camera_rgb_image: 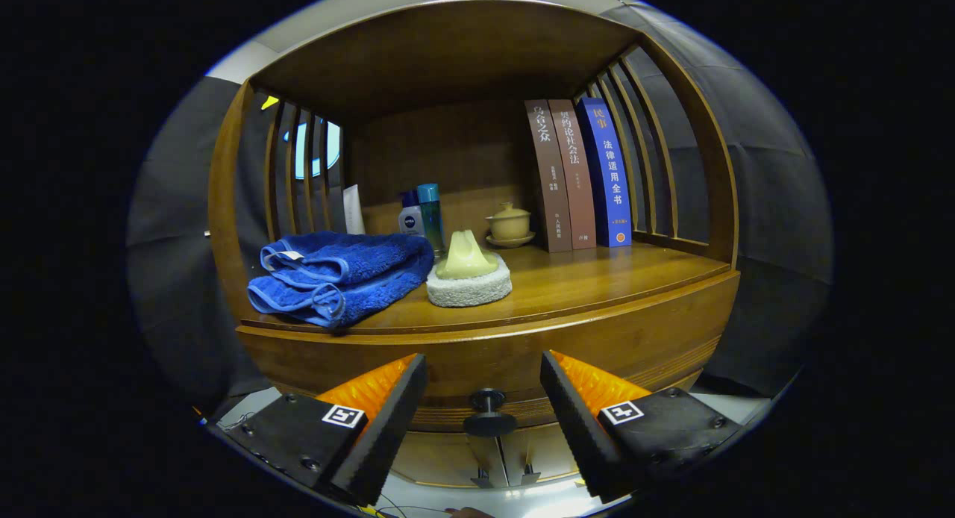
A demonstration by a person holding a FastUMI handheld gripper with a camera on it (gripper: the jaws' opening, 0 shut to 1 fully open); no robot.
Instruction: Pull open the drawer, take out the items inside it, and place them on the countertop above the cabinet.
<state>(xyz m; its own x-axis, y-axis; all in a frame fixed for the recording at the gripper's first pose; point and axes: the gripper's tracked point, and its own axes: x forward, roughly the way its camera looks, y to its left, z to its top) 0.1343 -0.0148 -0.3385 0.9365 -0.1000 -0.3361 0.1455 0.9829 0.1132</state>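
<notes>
- Gripper (483, 398) fingers spread wide apart, clamped on nothing; the dark drawer knob (489, 416) sits between them, neither finger touching it.
- Drawer front (492, 354) looks flush with the cabinet, so shut as far as I can tell; what's inside is hidden.
- Bench (597, 279) above the drawer carries a folded blue towel (339, 275) and, just beside it, a white sponge pad (468, 288) with a pale yellow piece (466, 257) on top.
- Behind them: two bottles (421, 212), a lidded cup (510, 223) on a saucer, three upright books (578, 175).
- Ambiguous stage: fits a drawer about to be pulled, or one closed again with the towel and sponge already taken out. Can't settle it from here.
- If the knob is the target: keep it centred between the fingers, close on the narrow stem behind the cap rather than the cap's rim, so the pull doesn't slip.
- Pull straight out along the drawer's travel, no twisting; a small knob slips easily.
- Bare bench space right of the sponge.
</notes>
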